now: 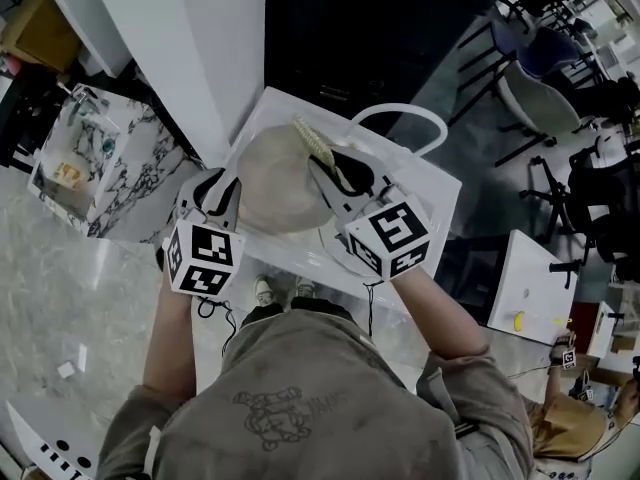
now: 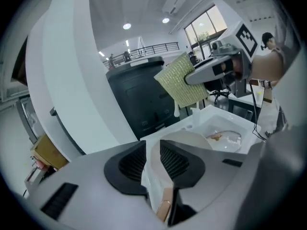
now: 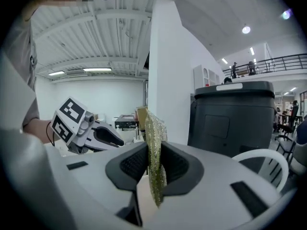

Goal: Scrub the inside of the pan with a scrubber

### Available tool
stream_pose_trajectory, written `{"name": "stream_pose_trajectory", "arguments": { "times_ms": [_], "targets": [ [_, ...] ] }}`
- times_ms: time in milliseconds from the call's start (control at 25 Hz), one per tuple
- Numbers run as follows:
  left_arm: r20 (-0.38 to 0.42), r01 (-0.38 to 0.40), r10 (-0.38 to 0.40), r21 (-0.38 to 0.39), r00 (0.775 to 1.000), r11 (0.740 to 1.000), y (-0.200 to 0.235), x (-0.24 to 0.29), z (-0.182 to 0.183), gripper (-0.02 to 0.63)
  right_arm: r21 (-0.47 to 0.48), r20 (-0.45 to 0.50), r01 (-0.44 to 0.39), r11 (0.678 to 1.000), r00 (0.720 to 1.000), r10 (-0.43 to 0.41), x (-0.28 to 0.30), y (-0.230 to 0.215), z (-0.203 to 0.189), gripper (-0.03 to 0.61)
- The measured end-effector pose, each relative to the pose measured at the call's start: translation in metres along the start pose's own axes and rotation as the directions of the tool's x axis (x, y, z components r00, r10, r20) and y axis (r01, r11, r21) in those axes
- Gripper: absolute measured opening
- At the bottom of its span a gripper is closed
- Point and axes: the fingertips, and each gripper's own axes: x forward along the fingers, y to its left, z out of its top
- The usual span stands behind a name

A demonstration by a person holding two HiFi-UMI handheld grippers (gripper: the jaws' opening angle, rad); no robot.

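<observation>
Pan (image 1: 278,183): beige, tilted in the white basin (image 1: 440,186), centre of the head view, between the two grippers.
Left gripper (image 1: 222,186): lower left of the pan; jaws drawn in narrow and clamped on the pan's thin edge.
Right gripper (image 1: 330,168): right of the pan; jaws pinching the scrubber (image 1: 312,140) edge-on between the pads.
Scrubber: yellow-green mesh, sticking out past the jaw tips by the pan's upper rim; raised above the basin in the left gripper view.

Open lab-like hall, mezzanine railing (image 2: 144,48), round ceiling lights (image 2: 126,26), office chairs (image 1: 545,93), white worktable (image 1: 530,286), marbled floor (image 1: 60,298).
</observation>
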Motion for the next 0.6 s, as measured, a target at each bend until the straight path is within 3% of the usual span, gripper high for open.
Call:
{"name": "stream_pose_trajectory", "arguments": {
  "times_ms": [200, 400, 600],
  "targets": [
    [0.152, -0.050, 0.053, -0.029, 0.987, 0.998, 0.002, -0.017, 0.050, 0.065, -0.007, 0.112, 0.057, 0.998, 0.992, -0.056, -0.035, -0.007, 0.038, 0.075],
    [0.305, -0.099, 0.115, -0.067, 0.945, 0.993, 0.012, -0.048, 0.096, 0.048, -0.001, 0.211, 0.089, 0.996, 0.974, -0.087, -0.067, -0.010, 0.068, 0.075],
    [0.394, -0.096, 0.119, -0.078, 0.911, 0.992, 0.011, -0.062, 0.118, 0.035, 0.040, 0.272, 0.128, 0.991, 0.953, -0.134, -0.098, -0.019, 0.079, 0.075]
  ]
}}
